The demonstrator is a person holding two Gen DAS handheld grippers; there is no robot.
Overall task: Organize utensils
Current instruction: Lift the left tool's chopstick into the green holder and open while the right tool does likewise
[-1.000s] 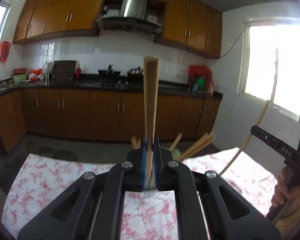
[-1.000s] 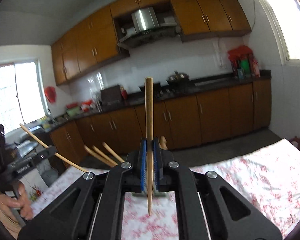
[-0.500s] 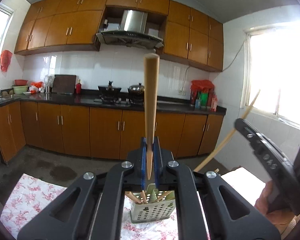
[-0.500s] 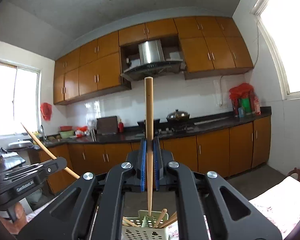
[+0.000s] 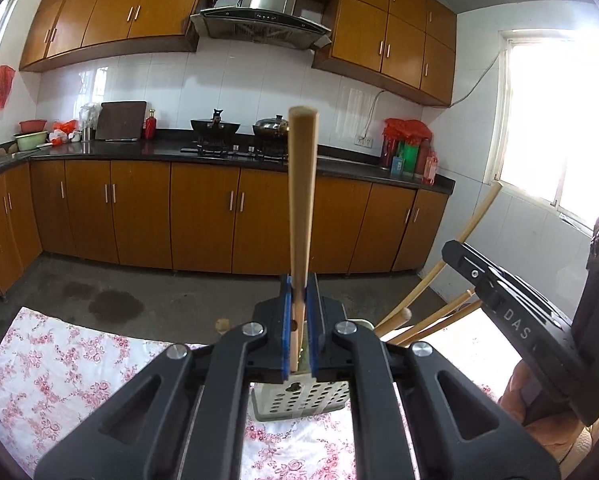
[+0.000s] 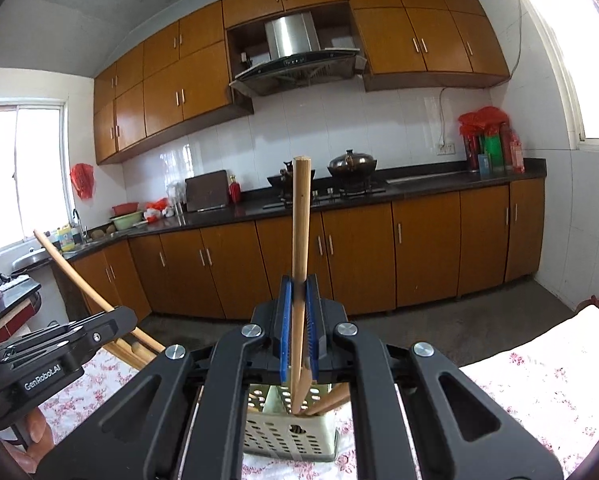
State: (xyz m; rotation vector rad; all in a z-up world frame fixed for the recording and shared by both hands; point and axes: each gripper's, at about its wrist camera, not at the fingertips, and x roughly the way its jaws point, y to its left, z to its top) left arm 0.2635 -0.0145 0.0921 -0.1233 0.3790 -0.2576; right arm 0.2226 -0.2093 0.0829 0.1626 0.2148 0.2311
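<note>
Your left gripper point(image 5: 298, 320) is clamped on 1 upright chopstick point(image 5: 302, 208), its lower end above the perforated holder point(image 5: 299, 400) on the floral tablecloth point(image 5: 59, 360). Your right gripper point(image 6: 298, 328) pinches a second chopstick point(image 6: 300, 240), whose tip sits inside the holder point(image 6: 287, 436) among other chopsticks point(image 6: 331, 398). Behind both stand wooden cabinets point(image 6: 419, 248).

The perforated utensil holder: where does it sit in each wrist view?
Left wrist: the utensil holder shows at bottom centre, below the closed left gripper.
Right wrist: the holder shows at bottom centre, under the right gripper.
Shared landmark: range hood.
</note>
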